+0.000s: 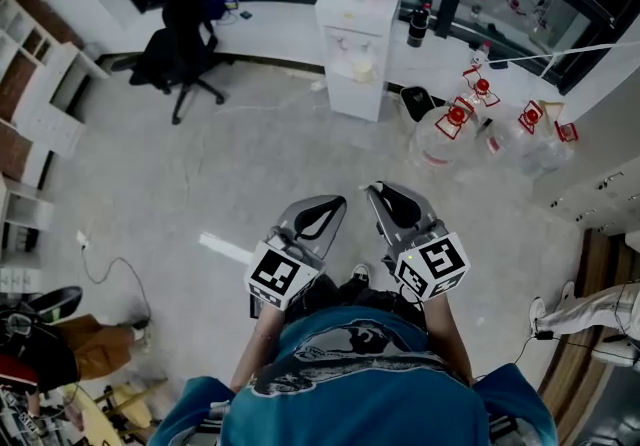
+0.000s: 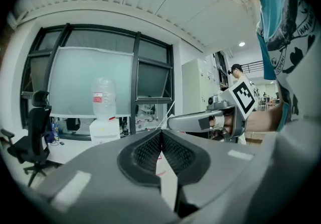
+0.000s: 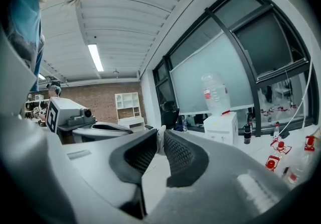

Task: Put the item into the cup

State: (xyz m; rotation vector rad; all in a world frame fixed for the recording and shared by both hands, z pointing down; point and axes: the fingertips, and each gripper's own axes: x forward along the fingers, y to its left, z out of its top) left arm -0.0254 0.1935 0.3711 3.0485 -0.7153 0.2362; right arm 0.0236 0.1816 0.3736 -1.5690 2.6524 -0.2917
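No cup shows in any view. I stand on a pale floor and hold both grippers out level in front of my chest. The left gripper (image 1: 335, 202) (image 2: 160, 132) is shut, its ribbed pads meeting at the tips with nothing between them. The right gripper (image 1: 375, 189) (image 3: 160, 140) has its jaws only a sliver apart, and a small white item (image 3: 160, 137) sits pinched between the tips and pokes just above them. The head view does not show that item. The two grippers are side by side, each visible in the other's view.
A white water dispenser (image 1: 357, 49) with a bottle on top stands ahead by the window counter. A black office chair (image 1: 185, 44) is at the back left, and several water jugs (image 1: 440, 134) lie on the floor at right. Bags and a cable (image 1: 110, 279) clutter the lower left. Another person's leg (image 1: 590, 309) is at right.
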